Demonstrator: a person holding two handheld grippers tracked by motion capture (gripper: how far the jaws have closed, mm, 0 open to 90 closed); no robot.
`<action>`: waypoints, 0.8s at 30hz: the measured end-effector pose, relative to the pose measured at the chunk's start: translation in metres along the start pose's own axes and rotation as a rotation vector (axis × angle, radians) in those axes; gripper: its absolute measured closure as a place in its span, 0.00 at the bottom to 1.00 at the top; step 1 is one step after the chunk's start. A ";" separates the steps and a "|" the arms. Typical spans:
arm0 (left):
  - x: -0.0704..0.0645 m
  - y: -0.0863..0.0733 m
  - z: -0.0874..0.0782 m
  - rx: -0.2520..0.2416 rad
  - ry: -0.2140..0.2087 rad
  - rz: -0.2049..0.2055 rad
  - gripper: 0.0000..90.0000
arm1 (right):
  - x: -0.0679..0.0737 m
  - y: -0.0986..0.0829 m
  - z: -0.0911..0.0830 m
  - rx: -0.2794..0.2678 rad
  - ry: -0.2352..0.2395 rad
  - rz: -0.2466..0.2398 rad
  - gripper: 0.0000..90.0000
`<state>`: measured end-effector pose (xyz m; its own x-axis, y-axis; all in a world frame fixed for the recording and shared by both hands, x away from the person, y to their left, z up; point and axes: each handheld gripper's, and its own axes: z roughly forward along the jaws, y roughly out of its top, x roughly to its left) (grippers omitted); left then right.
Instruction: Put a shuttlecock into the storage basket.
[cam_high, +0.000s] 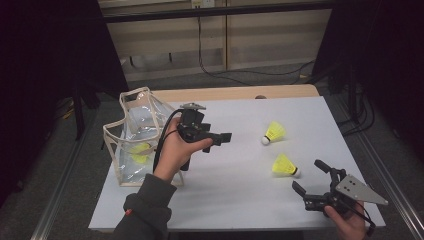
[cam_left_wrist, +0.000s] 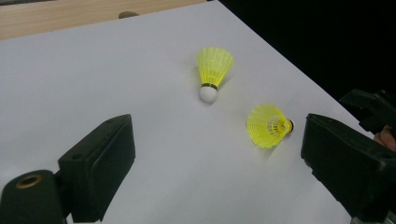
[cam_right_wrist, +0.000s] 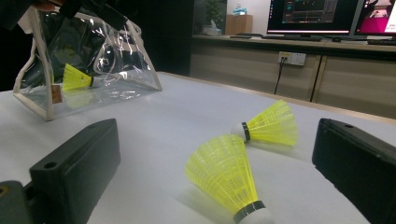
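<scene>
The fingers of the right gripper (cam_high: 309, 178) are spreading wide near the closer yellow shuttlecock (cam_high: 285, 166), which is lying on its side on the white surface (cam_high: 235, 190). The left gripper (cam_high: 220, 139) is hanging open and empty beside the clear bag (cam_high: 131, 131). The shuttlecock is looking very light, with a soft skirt that may be bending, so gripping gently near its hard white tip seems best.

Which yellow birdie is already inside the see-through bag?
The shuttlecock in the clear bag at the table's left is the one. The bag walls surround it, while the other two shuttlecocks lie out on the white table.
</scene>
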<state>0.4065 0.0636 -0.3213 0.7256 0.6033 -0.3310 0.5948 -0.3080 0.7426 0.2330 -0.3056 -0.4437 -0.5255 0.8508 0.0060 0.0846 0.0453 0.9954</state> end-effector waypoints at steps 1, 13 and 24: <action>0.000 0.000 0.001 0.001 -0.004 -0.001 0.11 | 0.000 0.000 0.000 -0.001 0.001 -0.001 0.01; -0.001 -0.008 0.007 -0.001 -0.008 0.005 0.09 | 0.000 0.000 0.000 -0.001 0.002 -0.001 0.01; -0.003 -0.014 0.016 -0.001 -0.019 0.016 0.08 | 0.000 0.000 0.000 -0.001 0.002 -0.001 0.01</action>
<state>0.4018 0.0548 -0.3397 0.7414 0.5844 -0.3299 0.5826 -0.3166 0.7486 0.2329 -0.3055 -0.4435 -0.5272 0.8497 0.0053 0.0833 0.0455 0.9955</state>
